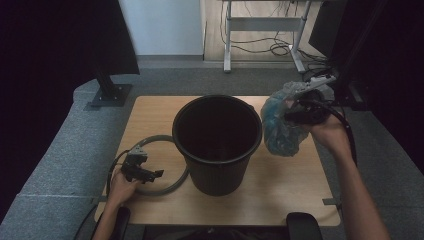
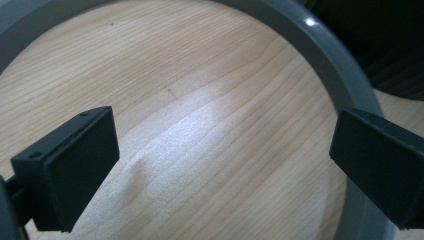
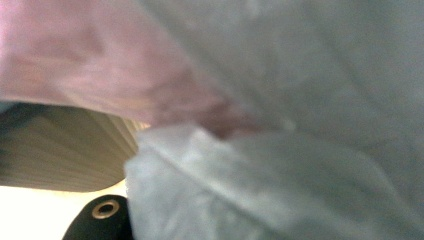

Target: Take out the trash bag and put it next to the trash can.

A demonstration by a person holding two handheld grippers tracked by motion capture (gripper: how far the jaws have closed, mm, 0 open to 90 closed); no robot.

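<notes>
Hanging crumpled from the right gripper [image 1: 300,114], a translucent plastic bag [image 1: 282,125] of pale blue-grey film sits just to the right of the bucket, its lower end down near the tabletop. In the right gripper view the bag [image 3: 280,190] presses close to the lens as wrinkled, milky film with a pinkish fold above; the jaws are closed on a bunch of it near its top. The black plastic bucket [image 1: 218,142] stands upright at the middle of the table, round, smooth-walled, tapering toward the base, with a rolled rim and a dark inside. A grey ring [image 1: 162,165], flat and hoop-shaped with a slight gloss, lies on the wood to the left of the bucket, its right side touching or passing behind the bucket's base. The left gripper [image 1: 142,172] hovers over the ring's near edge; in its own view its two blocky, matte black jaws stand wide apart with nothing between them, bare wood beneath and the ring [image 2: 330,55] curving past. The table [image 1: 150,120] is light wood with fine straight grain and rounded corners, on grey carpet.
</notes>
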